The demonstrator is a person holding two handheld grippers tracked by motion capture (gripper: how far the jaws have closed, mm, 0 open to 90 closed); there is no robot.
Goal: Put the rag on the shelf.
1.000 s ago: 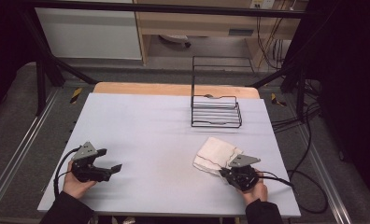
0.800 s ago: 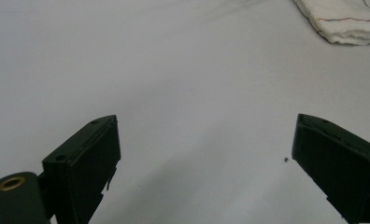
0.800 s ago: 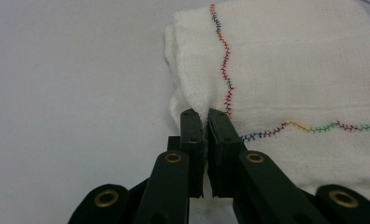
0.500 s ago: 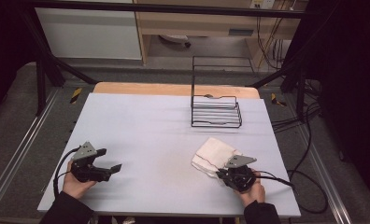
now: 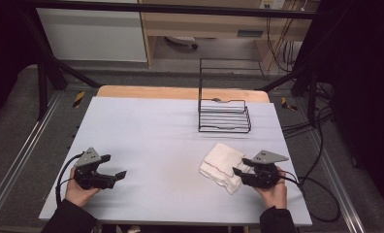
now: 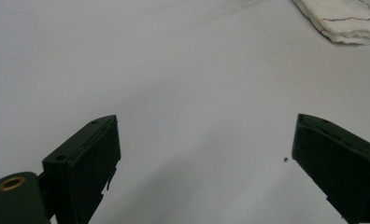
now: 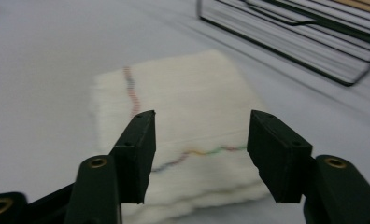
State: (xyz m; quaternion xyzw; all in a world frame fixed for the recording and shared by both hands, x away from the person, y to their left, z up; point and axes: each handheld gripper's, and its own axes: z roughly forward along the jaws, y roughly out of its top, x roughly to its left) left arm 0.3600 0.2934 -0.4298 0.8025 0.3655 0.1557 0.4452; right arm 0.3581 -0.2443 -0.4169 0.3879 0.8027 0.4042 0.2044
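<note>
Table [image 5: 156, 131]: wire rack [image 5: 224, 116] stands beyond folded cloth [image 5: 222, 166].

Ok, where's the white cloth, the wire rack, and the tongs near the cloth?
white cloth [image 5: 224, 166], high view, middle of its folded top.
wire rack [image 5: 224, 116], high view, its slatted base.
right tongs [image 7: 199, 149], right gripper view, midway between the fingertips.

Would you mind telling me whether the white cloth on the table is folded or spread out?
Folded. The white cloth lies as a compact rectangle, and stacked layers show along its edge in the left gripper view and the right gripper view.
</note>
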